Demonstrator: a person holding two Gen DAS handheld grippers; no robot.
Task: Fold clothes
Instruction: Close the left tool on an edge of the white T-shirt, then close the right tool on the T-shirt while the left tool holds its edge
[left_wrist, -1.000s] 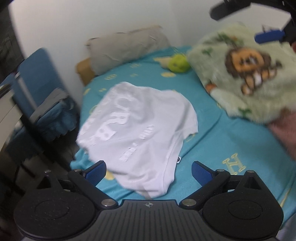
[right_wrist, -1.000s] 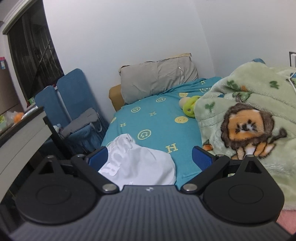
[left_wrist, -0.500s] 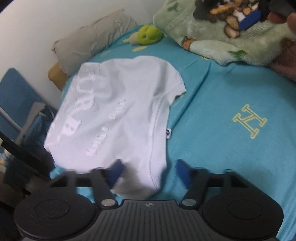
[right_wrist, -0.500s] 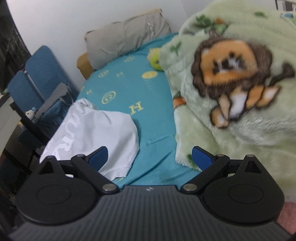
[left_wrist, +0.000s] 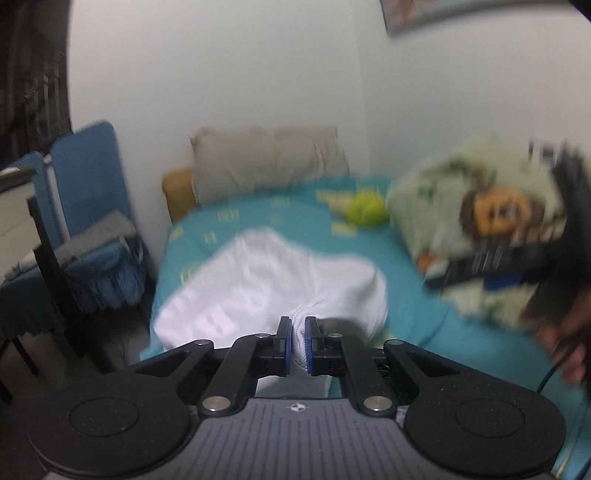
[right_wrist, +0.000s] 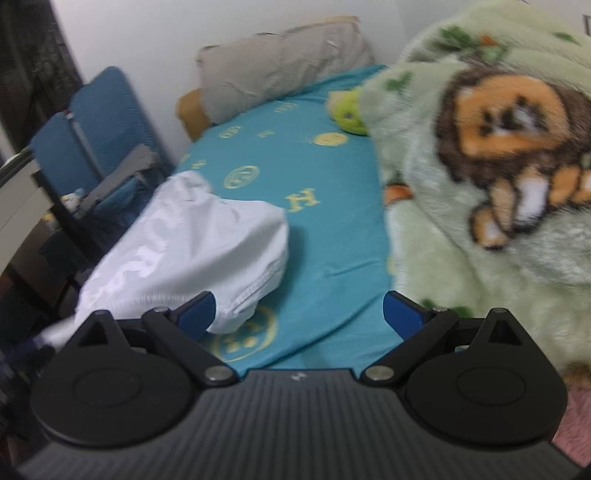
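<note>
From the left wrist, the left gripper (left_wrist: 298, 343) has its jaws closing on the near edge of the white shirt (left_wrist: 273, 291). A bit of white cloth is pinched between the blue pads (left_wrist: 285, 345). The shirt lies on the blue bed sheet (left_wrist: 410, 317), near the left side of the bed. Far back is a grey pillow (left_wrist: 267, 162). On the right is a green lion blanket (left_wrist: 484, 221), with the right gripper (left_wrist: 498, 269) blurry in front of it.

From the right wrist, the right gripper (right_wrist: 299, 314) has its jaws wide apart with nothing between them. The white shirt (right_wrist: 195, 254) is bunched up at the near left, beside the left blue pad. The lion blanket (right_wrist: 480, 166) fills the right side. A blue chair (right_wrist: 99, 122) stands left of the bed.
</note>
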